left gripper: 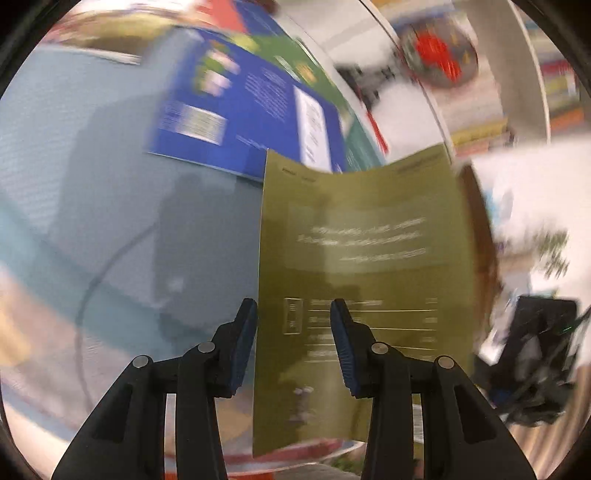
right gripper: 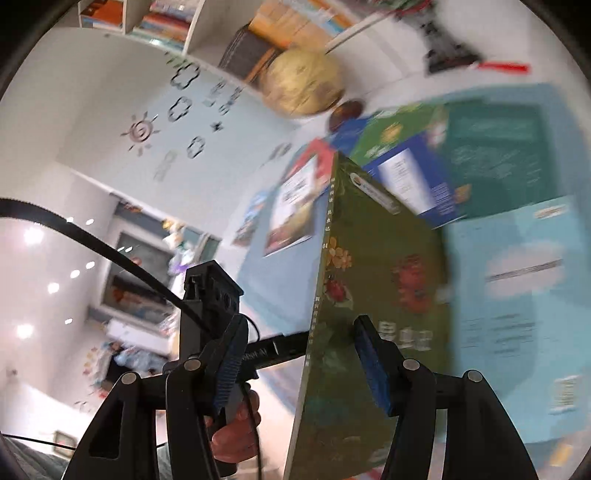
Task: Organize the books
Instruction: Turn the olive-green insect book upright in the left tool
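Note:
An olive-green picture book [left gripper: 369, 240] stands upright off the table between my two grippers. In the left wrist view its back cover faces me. My left gripper [left gripper: 293, 332] is open: the book's left edge sits in the gap and the right finger [left gripper: 343, 343] lies in front of the cover. In the right wrist view the spine and the flowered front cover [right gripper: 388, 266] show. My right gripper [right gripper: 299, 350] is open too, with its right finger [right gripper: 373, 362] against the cover and its left finger well clear. Both views are blurred.
Several books lie spread on the pale blue table [left gripper: 92, 184]: a blue one [left gripper: 240, 110], a dark green one [right gripper: 498, 158], a light blue one [right gripper: 517, 295], a red and white one [right gripper: 295, 199]. A globe [right gripper: 301, 83] and bookshelves [right gripper: 166, 22] stand behind. A hand [right gripper: 232, 432] holds the other gripper's housing [right gripper: 208, 291].

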{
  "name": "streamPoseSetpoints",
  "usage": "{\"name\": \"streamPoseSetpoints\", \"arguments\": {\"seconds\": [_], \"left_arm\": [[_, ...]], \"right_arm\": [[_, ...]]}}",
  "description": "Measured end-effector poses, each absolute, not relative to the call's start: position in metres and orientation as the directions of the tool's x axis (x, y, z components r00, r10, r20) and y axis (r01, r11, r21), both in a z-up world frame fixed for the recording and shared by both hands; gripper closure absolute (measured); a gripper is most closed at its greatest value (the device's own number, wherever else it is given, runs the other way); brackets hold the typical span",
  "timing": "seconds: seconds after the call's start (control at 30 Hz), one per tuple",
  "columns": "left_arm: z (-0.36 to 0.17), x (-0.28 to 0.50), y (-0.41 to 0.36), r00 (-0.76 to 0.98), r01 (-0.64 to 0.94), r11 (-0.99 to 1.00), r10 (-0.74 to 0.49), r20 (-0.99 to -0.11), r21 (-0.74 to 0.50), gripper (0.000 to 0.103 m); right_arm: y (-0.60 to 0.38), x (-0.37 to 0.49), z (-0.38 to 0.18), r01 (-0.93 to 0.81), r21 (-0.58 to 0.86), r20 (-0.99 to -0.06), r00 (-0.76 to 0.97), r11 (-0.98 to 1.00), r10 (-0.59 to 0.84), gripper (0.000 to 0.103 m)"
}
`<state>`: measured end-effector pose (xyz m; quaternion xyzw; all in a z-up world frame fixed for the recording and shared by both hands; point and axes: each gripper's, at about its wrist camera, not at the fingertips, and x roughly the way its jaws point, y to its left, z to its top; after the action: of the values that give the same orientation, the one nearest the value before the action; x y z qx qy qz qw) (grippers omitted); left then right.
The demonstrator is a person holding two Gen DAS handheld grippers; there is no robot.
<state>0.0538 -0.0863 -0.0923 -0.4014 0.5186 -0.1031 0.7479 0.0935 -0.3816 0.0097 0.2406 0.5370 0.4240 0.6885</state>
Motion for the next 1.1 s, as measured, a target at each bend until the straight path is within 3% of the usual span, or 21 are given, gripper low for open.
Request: {"name": "streamPoseSetpoints", "arguments": {"seconds": [0.2, 0.33, 0.6, 0.63, 0.77, 0.93, 1.1], "left_arm": [[-0.101, 0.036, -0.042, 0.471, -0.313, 0.623, -0.554, -0.686, -0.717, 0.066], [-0.107, 0.038, -0.033, 0.466, -0.303, 0.604, -0.581, -0.667, -0.737, 0.066], [-0.089, 0.038, -0.012, 0.462, -0.27, 0.759, -0.438, -0.772, -0.592, 0.066], [-0.084, 0.038, -0.015, 0.45, -0.246, 0.77, -0.448, -0.773, -0.589, 0.066], [-0.078, 0.041, -0.046, 0.403, -0.144, 0.782, -0.513, -0.758, -0.607, 0.066], [-0.096, 0.045, -0.087, 0.323, -0.128, 0.78, -0.551, -0.769, -0.613, 0.064], [-0.114, 0.044, -0.123, 0.229, -0.138, 0.844, -0.482, -0.846, -0.518, 0.066]], "right_arm": [[-0.293, 0.076, -0.014, -0.359, 0.806, -0.534, -0.097, 0.471, 0.84, 0.045], [-0.279, 0.074, -0.02, -0.351, 0.807, -0.537, -0.102, 0.475, 0.837, 0.045], [-0.333, 0.09, -0.037, -0.299, 0.615, -0.743, 0.088, 0.729, 0.663, 0.045], [-0.348, 0.093, -0.049, -0.274, 0.549, -0.797, 0.112, 0.789, 0.593, 0.045], [-0.363, 0.092, -0.069, -0.253, 0.462, -0.859, 0.113, 0.85, 0.5, 0.045], [-0.368, 0.086, -0.091, -0.266, 0.447, -0.875, 0.068, 0.854, 0.479, 0.052], [-0.367, 0.085, -0.093, -0.321, 0.452, -0.869, 0.052, 0.832, 0.493, 0.052]]}}
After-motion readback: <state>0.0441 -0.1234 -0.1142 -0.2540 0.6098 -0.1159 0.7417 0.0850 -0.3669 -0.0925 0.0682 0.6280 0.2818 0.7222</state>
